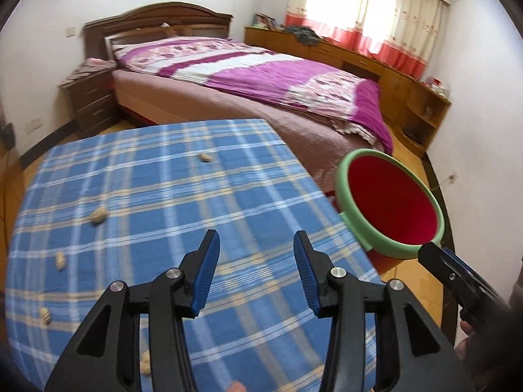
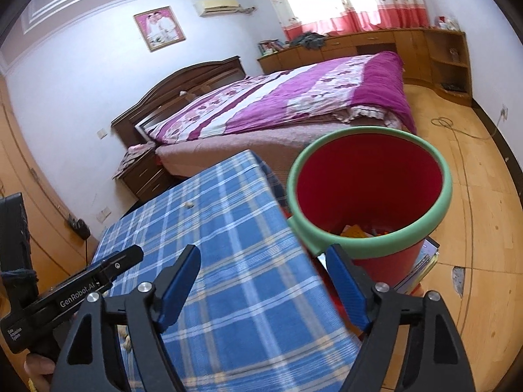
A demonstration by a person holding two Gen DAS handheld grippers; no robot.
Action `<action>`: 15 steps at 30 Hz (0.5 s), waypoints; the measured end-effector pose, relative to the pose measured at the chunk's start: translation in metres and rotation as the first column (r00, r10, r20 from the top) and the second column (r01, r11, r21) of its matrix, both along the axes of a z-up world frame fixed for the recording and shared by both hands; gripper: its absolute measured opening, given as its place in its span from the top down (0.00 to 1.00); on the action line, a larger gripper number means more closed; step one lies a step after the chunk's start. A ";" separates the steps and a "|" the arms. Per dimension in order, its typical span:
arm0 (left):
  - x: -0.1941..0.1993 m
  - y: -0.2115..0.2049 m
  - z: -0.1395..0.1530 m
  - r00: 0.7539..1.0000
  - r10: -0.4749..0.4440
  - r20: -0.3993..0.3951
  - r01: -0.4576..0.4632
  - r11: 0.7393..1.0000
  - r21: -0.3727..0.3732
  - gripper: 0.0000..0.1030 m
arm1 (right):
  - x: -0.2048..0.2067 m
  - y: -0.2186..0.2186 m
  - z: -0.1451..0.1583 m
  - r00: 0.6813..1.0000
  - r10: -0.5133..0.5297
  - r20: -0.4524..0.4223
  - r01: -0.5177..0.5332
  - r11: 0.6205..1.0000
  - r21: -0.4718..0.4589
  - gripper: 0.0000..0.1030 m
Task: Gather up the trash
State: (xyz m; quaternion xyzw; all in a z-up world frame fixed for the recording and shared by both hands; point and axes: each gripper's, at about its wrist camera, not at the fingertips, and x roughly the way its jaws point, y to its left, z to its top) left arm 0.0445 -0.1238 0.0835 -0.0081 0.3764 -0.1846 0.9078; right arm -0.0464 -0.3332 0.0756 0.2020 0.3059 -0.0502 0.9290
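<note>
- Left gripper (image 1: 254,271): fingers apart, nothing between them.
- Right gripper (image 2: 263,289): fingers wide, empty.
- Red bin (image 2: 371,228), right gripper's 1 o'clock, holds some scraps.
- Peanut shells (image 1: 99,216) on the checked tablecloth (image 1: 157,176), left gripper's 10 o'clock; several left.

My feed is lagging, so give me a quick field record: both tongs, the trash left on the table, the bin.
left tongs: open, nothing between the pads, over the blue plaid tablecloth
right tongs: open, empty, at the table edge just in front of the bin
trash on cloth: several small beige scraps, e.g.
bin: red, green rim, beside the table, some rubbish already inside
done: no, scraps remain
</note>
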 end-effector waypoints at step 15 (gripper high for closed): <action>-0.037 0.067 0.001 0.987 0.155 0.037 -0.155 0.988 -0.010 0.54 | -0.015 0.072 0.006 0.994 0.107 0.030 -0.103 0.987 -0.123 0.13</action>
